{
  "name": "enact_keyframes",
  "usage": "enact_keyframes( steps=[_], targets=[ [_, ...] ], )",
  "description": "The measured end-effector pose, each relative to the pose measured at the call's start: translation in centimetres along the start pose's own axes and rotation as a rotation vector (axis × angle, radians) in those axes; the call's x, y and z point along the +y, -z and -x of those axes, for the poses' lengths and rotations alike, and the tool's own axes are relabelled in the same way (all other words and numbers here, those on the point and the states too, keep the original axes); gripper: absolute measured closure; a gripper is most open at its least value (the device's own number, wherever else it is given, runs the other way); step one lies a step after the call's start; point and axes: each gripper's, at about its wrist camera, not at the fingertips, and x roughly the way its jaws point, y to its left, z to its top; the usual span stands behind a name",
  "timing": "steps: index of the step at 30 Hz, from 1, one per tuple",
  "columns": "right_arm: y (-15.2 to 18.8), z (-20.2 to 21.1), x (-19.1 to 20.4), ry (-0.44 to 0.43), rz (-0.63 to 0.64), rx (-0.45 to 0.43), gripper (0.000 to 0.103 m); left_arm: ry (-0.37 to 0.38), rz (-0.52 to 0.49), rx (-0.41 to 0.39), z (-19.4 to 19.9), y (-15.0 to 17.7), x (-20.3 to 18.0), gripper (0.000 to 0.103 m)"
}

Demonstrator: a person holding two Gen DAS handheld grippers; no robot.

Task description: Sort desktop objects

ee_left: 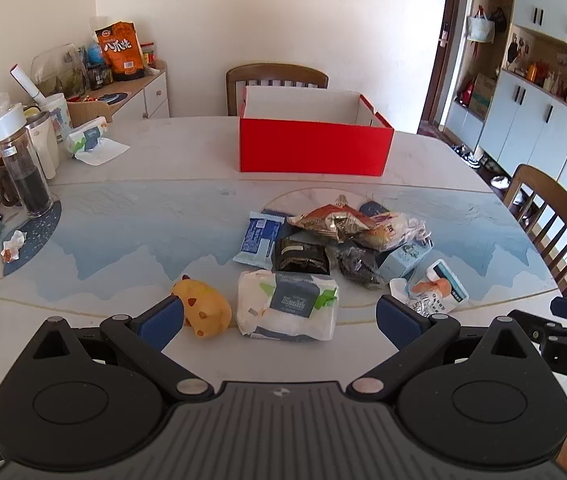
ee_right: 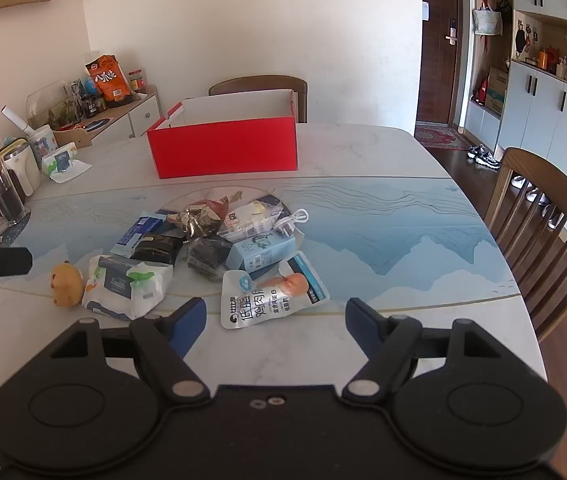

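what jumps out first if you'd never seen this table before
The open bright red cardboard box at the table's far side stands out first. In front of it lies a jumble of snack packets, with a yellow plush toy and a white tissue pack nearest the camera.

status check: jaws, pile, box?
Left gripper and right gripper: jaws open, empty, short of the pile. Snack packets and yellow toy still on table. Red box behind, path clear.
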Motion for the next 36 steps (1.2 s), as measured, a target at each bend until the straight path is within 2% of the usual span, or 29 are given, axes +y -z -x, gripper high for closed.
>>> enact_keyframes(
  steps=[8,19,24,36],
  targets=[
    [0.0,0.1,-0.3,0.0,0.001,-0.004,0.026,-0.022,-0.005,-0.003,0.1,-0.1,-0.1,0.0],
    [0.0,-0.1,-0.3,-0.003,0.006,0.001,0.026,0.017,-0.003,0.025,-0.3,0.1,-0.3,0.0],
    [0.1,-0.4,-0.6,-0.007,0.013,0.007,0.026,0.011,0.018,0.029,-0.5,0.1,-0.2,0.0],
    [-0.1,-0.9,-0.2,-0.009,0.039,0.004,0.026,0.02,0.026,0.008,-1.0,-0.1,0.0,0.0]
  ],
)
